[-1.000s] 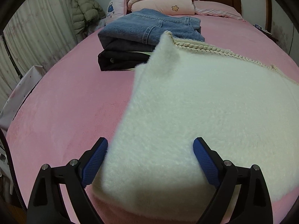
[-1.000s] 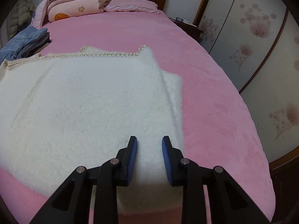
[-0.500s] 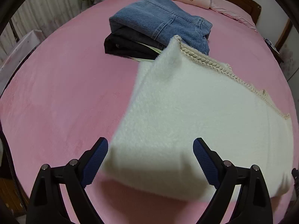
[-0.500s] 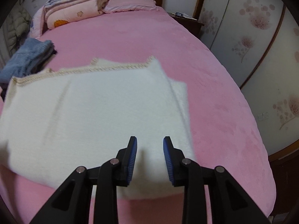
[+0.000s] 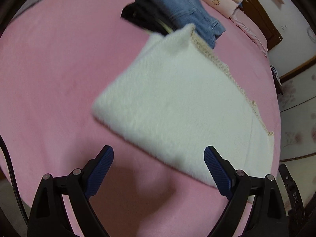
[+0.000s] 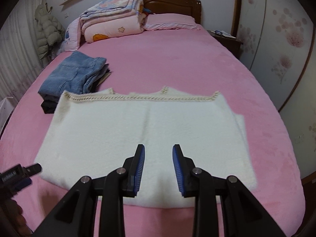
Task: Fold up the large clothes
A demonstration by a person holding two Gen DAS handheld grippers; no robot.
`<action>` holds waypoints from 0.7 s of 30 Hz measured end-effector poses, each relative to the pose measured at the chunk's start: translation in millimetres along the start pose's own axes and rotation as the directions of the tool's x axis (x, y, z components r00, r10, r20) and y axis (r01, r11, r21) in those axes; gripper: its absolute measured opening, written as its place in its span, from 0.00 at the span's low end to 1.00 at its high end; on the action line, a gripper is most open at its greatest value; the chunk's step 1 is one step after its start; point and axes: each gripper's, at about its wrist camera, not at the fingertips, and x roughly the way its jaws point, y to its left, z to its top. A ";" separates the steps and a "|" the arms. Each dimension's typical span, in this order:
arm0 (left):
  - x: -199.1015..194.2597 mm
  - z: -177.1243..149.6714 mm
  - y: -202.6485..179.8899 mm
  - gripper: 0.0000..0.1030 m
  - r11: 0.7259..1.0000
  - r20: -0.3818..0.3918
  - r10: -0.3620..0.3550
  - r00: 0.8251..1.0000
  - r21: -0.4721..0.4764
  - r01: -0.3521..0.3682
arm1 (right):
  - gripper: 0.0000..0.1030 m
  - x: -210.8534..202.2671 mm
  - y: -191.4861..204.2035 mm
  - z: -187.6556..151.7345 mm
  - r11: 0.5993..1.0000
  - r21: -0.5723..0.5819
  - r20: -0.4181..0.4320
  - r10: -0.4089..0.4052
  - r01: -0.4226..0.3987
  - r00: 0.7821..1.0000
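A folded white fluffy garment (image 6: pixel 142 132) with a braided cream trim along its far edge lies flat on the pink bed (image 6: pixel 177 63). It also shows in the left wrist view (image 5: pixel 177 102). My left gripper (image 5: pixel 159 170) is wide open and empty, raised above the garment's near left corner. My right gripper (image 6: pixel 159 167) is open and empty, raised above the garment's near edge. The left gripper's body shows at the lower left of the right wrist view (image 6: pixel 17 174).
A stack of folded jeans and dark clothes (image 6: pixel 75 77) lies just beyond the garment's far left corner. Folded quilts (image 6: pixel 114 21) and a pillow (image 6: pixel 169 22) sit at the wooden headboard. A nightstand (image 6: pixel 227 39) and a wardrobe (image 6: pixel 280 39) stand to the right.
Both grippers have pulled back and risen away from the garment. The left view has swung right; the whole folded garment now shows. The right jaws have opened a little wider.
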 end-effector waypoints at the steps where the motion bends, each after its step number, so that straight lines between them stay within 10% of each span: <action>1: 9.0 -6.4 6.7 0.89 1.000 -0.012 -0.024 1.000 -0.018 0.024 | 0.28 3.5 4.7 -2.9 1.000 -0.003 -0.005 0.009 -0.009 1.000; 21: 85.6 35.6 25.3 0.86 0.931 0.226 -0.348 0.910 -0.029 0.363 | 0.28 60.7 41.6 -36.2 0.991 -0.116 -0.036 0.057 -0.060 0.998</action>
